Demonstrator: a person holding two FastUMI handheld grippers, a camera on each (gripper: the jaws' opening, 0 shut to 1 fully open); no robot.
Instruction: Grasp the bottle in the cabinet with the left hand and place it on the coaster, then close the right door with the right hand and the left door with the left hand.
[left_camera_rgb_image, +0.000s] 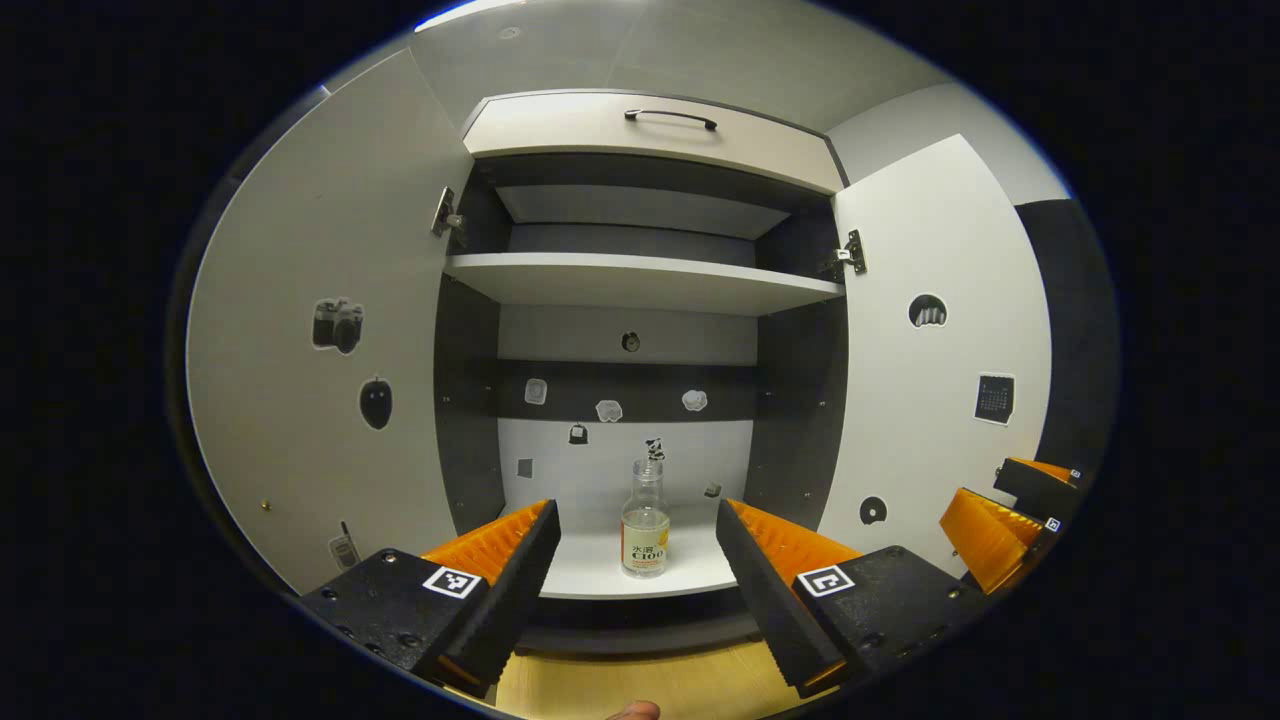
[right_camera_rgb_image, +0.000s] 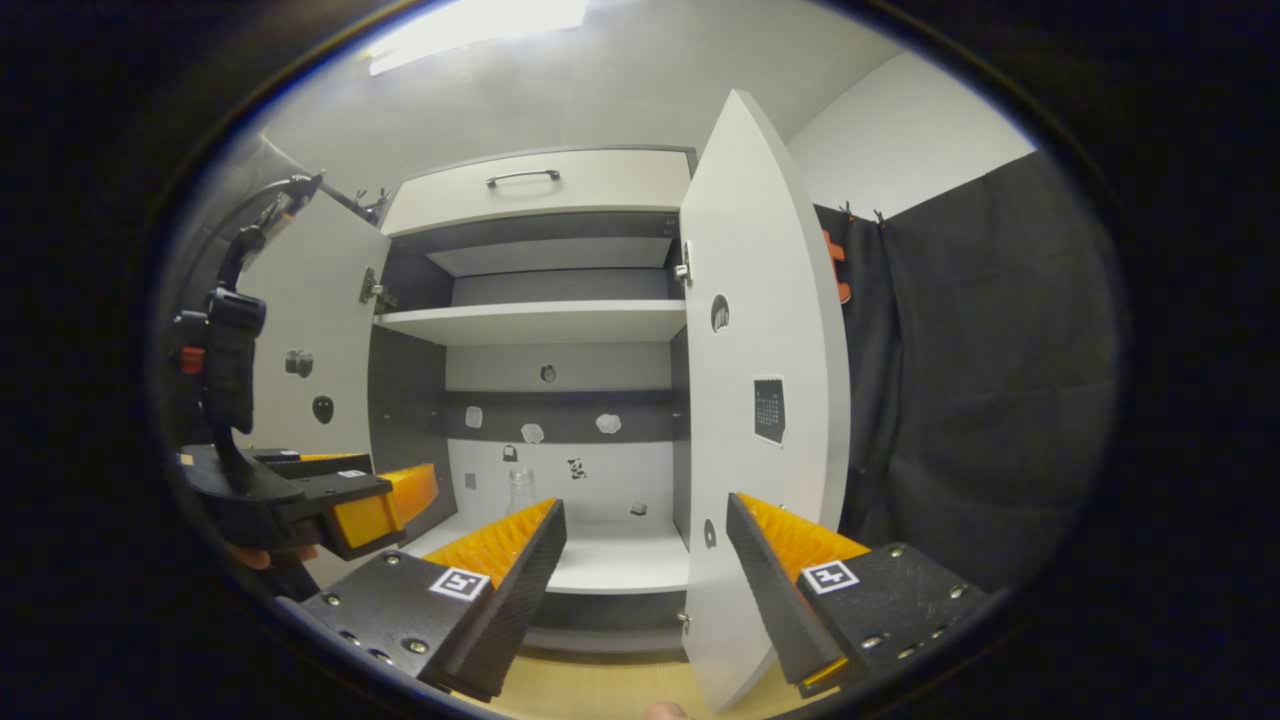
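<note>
The cabinet (left_camera_rgb_image: 640, 300) is seen with both doors swung wide. On its lowest shelf (left_camera_rgb_image: 600, 570) a clear bottle (left_camera_rgb_image: 645, 520) is stood upright, uncapped, with a little liquid at the bottom and a pale label; large characters are printed on that label, but they are not read out here. The left gripper (left_camera_rgb_image: 637, 545) is held in front of the shelf with its jaws spread wide, the bottle framed between them farther back and untouched. Small picture stickers are stuck on the back wall and on the left door (left_camera_rgb_image: 320, 350) and right door (left_camera_rgb_image: 940, 350); a calendar-like sticker (left_camera_rgb_image: 994, 398) is too small to be read. The right gripper (right_camera_rgb_image: 645, 545) is likewise spread apart, with the right door's edge between its fingers, apart from both. A wooden tabletop (left_camera_rgb_image: 640, 680) is seen below.
</note>
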